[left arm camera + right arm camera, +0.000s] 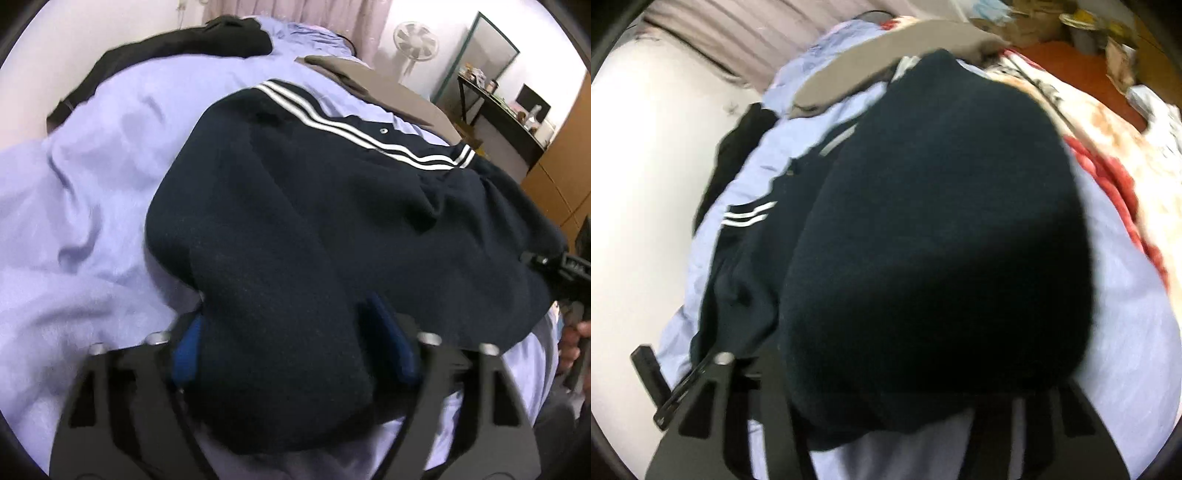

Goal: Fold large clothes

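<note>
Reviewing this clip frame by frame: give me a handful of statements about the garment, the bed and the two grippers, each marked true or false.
1. The dark navy garment has white stripes. True.
2. The garment lies on a bare wooden floor. False: it lies on a lilac bedsheet.
3. The left gripper has garment fabric between its blue pads. True; a thick fold fills the gap.
4. The right gripper is far from the garment. False: a bulge of the fabric sits between its fingers, hiding the tips.
5. A white fan stands in the background. True.
6. The folded grey-brown cloth lies on top of the navy garment. False: it lies beyond it on the bed.
</note>
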`<state>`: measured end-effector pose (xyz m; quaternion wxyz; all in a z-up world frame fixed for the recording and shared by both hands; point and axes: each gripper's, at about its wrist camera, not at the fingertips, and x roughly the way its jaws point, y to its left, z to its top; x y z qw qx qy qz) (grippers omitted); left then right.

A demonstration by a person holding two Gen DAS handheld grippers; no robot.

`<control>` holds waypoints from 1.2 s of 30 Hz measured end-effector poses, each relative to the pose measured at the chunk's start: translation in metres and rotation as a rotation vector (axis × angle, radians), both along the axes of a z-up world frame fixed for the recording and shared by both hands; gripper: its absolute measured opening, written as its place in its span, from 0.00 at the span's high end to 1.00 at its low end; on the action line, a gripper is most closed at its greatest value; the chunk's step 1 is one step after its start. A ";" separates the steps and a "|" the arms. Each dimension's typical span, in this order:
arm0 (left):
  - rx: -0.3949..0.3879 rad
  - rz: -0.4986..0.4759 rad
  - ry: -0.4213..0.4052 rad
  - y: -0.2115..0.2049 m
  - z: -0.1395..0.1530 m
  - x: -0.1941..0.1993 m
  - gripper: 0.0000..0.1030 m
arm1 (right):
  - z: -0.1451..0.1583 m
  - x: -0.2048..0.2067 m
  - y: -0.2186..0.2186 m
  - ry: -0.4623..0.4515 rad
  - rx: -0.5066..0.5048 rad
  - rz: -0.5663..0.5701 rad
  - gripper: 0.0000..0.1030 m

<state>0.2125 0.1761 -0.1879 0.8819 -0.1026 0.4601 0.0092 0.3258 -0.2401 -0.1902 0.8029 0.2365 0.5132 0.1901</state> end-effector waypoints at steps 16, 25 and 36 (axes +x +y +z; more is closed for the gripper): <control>-0.226 -0.146 -0.102 -0.049 0.118 -0.084 0.74 | 0.114 -0.113 -0.079 -0.120 0.089 0.039 0.70; -0.251 -0.135 0.009 -0.084 0.085 -0.189 0.74 | 0.053 -0.221 -0.132 -0.014 0.165 0.003 0.69; -0.117 -0.070 -0.027 -0.085 0.074 -0.227 0.38 | 0.037 -0.222 -0.134 -0.054 0.200 -0.011 0.68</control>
